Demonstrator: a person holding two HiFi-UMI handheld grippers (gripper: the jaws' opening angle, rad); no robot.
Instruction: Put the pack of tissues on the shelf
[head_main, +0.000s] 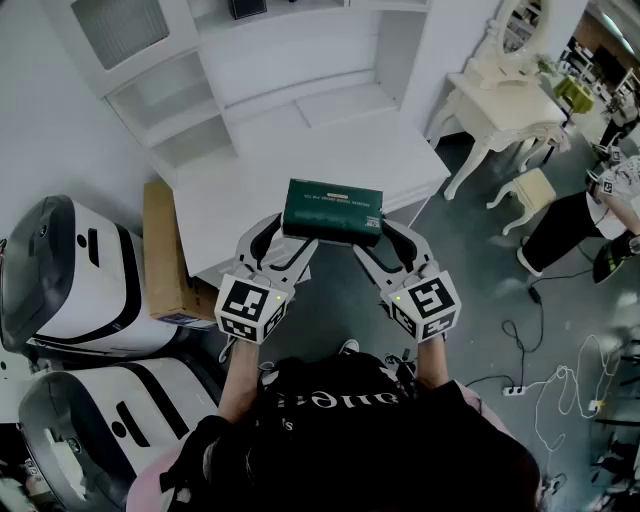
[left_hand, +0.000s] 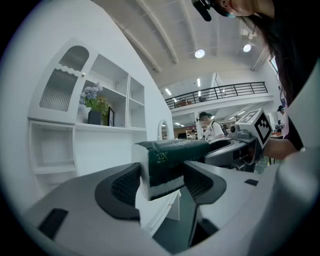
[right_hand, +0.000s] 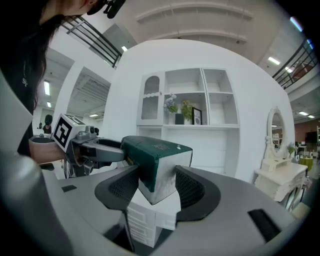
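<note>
A dark green pack of tissues (head_main: 332, 210) hangs in the air over the front edge of the white shelf unit (head_main: 290, 120). My left gripper (head_main: 268, 243) is shut on its left end and my right gripper (head_main: 396, 245) on its right end. In the left gripper view the pack (left_hand: 172, 159) sits between the pads of the left gripper (left_hand: 162, 184), with the shelf unit (left_hand: 100, 135) behind. In the right gripper view the pack's white end (right_hand: 156, 162) is pinched in the right gripper (right_hand: 156, 187), and the shelf unit (right_hand: 192, 107) stands ahead.
A cardboard box (head_main: 165, 250) leans beside the unit's left side, next to two white rounded machines (head_main: 70, 280). A white dressing table (head_main: 500, 100), a stool (head_main: 535, 190) and a person (head_main: 590, 225) are at the right. Cables (head_main: 560, 385) lie on the floor. Flowers (right_hand: 171, 104) stand on an upper shelf.
</note>
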